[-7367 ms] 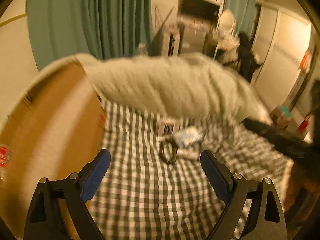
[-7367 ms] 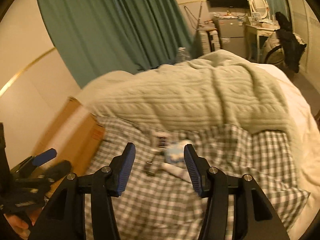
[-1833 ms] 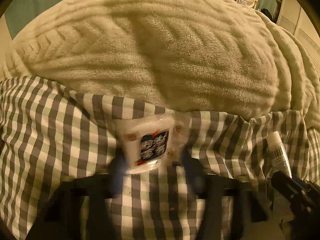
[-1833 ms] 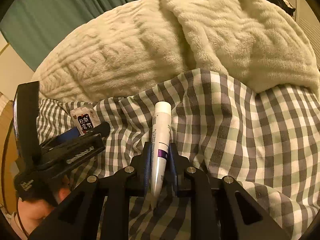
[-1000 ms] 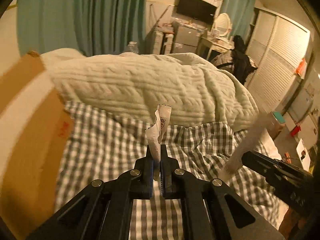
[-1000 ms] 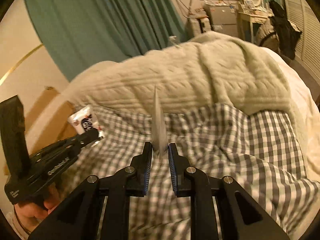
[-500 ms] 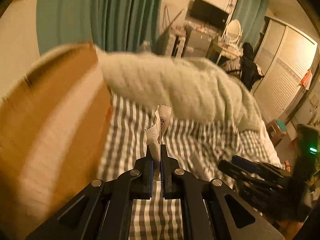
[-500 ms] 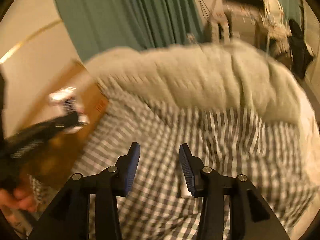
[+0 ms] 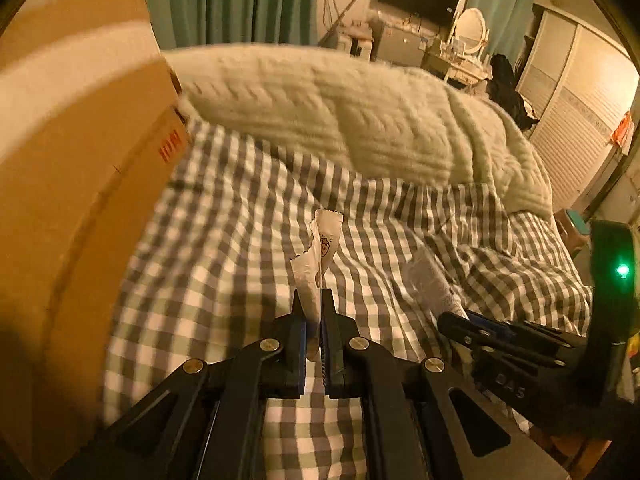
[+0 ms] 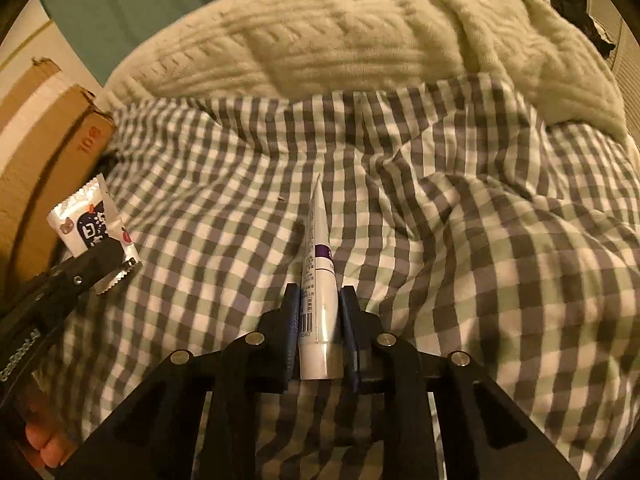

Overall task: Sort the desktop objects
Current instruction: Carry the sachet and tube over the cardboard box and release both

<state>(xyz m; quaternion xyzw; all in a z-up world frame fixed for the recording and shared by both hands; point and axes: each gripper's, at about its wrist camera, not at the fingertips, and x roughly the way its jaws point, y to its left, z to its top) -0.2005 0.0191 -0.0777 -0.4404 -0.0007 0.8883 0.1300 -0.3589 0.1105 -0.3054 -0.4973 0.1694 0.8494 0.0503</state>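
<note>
Both our hands have dropped lower over the checked bed point(image 10: 460, 208). Beside the big brown box point(image 9: 72, 184), our left gripper point(image 9: 313, 312) pinches a small snack packet point(image 9: 318, 256), standing up. Our right gripper point(image 10: 319, 300) is closing around the white tube point(image 10: 318, 276), whose long side points straight ahead.

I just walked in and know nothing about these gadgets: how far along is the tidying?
Nothing shows as put away yet; I cannot see inside the cardboard box. In hand: the left tongs pinch a small snack sachet, and the right tongs are closing around a white tube with a purple band, above the checked bedsheet. Left to do: both items must go wherever they belong.
</note>
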